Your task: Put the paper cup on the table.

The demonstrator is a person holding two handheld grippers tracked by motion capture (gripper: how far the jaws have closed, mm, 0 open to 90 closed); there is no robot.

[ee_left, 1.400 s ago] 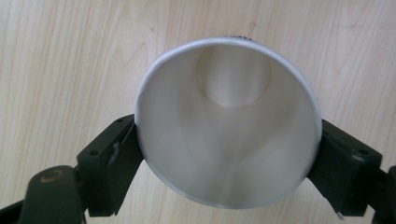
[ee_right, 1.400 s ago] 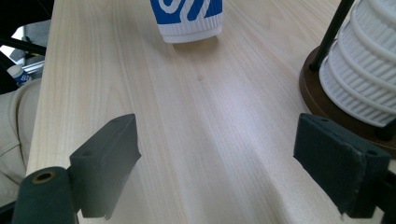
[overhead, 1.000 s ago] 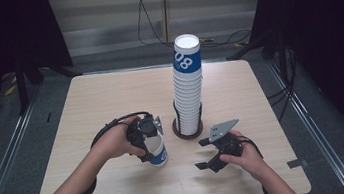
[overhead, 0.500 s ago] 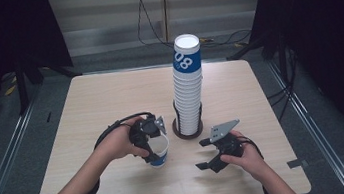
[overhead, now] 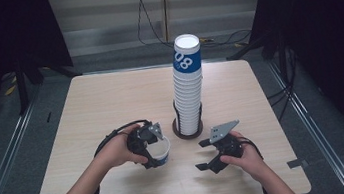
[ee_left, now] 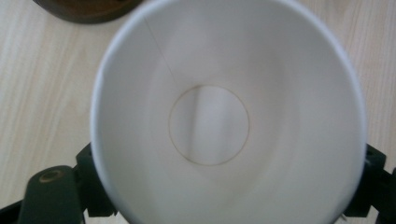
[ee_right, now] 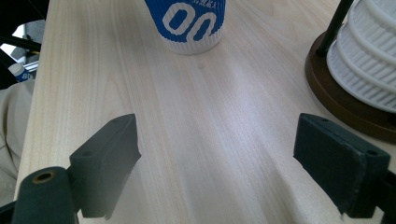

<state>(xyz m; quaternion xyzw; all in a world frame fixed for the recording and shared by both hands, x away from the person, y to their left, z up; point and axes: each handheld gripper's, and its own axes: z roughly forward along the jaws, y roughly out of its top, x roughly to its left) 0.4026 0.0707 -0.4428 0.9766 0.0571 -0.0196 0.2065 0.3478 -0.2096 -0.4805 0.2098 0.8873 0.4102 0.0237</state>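
Your left gripper (overhead: 152,147) has its fingers closed around a single paper cup (overhead: 160,151), white inside with a blue band, standing on the pale wooden tabletop (overhead: 110,100) just left of the cup stack's dark round base (overhead: 187,129). In the left gripper view the cup's open mouth hides most of both fingers. Your right gripper (overhead: 209,153) rests low on the tabletop to the right of the cup, fingers spread wide apart and holding nothing. The tall stack of white ribbed cups (overhead: 188,87) stands upright in its holder; its top cup carries blue lettering, only partly readable.
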